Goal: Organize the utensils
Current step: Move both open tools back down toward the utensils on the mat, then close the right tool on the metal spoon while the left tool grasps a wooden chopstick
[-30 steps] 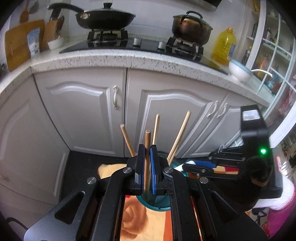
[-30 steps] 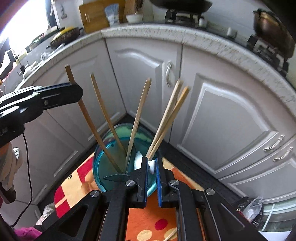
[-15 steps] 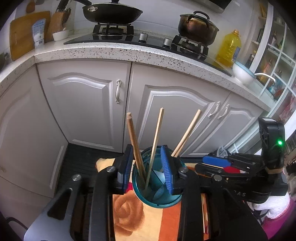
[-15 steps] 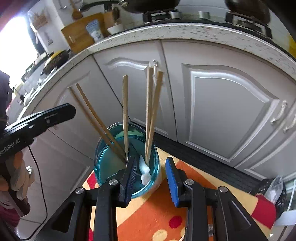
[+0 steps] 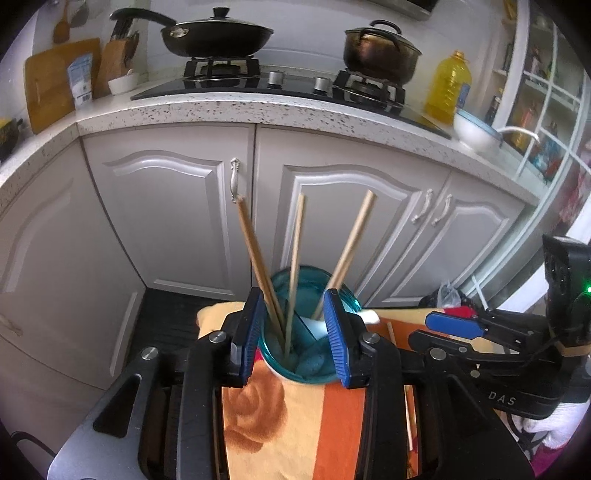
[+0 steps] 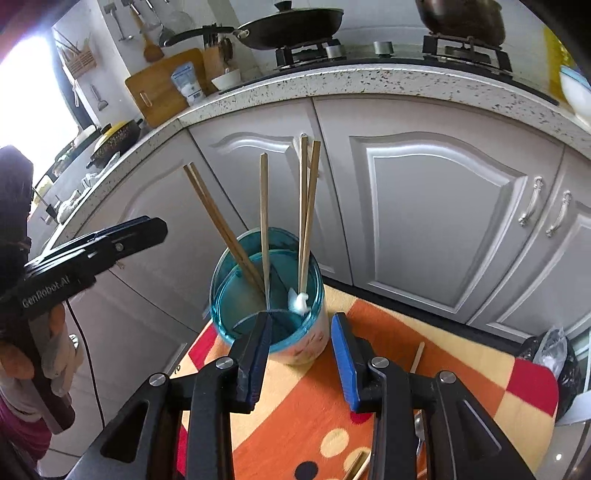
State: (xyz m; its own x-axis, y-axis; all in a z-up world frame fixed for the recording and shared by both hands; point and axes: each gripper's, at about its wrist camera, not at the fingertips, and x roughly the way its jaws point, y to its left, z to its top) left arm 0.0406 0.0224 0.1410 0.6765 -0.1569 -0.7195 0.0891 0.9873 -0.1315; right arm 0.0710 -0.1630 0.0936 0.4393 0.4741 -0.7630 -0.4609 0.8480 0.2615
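Observation:
A teal utensil holder [image 5: 334,294] [image 6: 225,299] stands on an orange patterned cloth [image 5: 295,424] [image 6: 424,369]. Several wooden chopsticks [image 5: 255,258] [image 6: 264,218] stand in it, with a white spoon [image 6: 300,301] inside. My left gripper [image 5: 293,338] is open and empty, its jaws either side of the holder. My right gripper [image 6: 301,350] is open and empty, just in front of the holder. It also shows in the left wrist view [image 5: 454,325]. A loose chopstick [image 6: 417,356] lies on the cloth to the right.
Grey cabinet doors [image 5: 177,221] and a speckled counter [image 5: 258,107] rise behind the cloth. A wok [image 5: 218,35], a pot [image 5: 380,50] and an oil bottle [image 5: 448,86] stand on the counter. A plastic bag [image 6: 554,354] lies at the right.
Both grippers opened and let go of a chopstick and the spoon into the holder. Both have since pulled back a little and opened wider.

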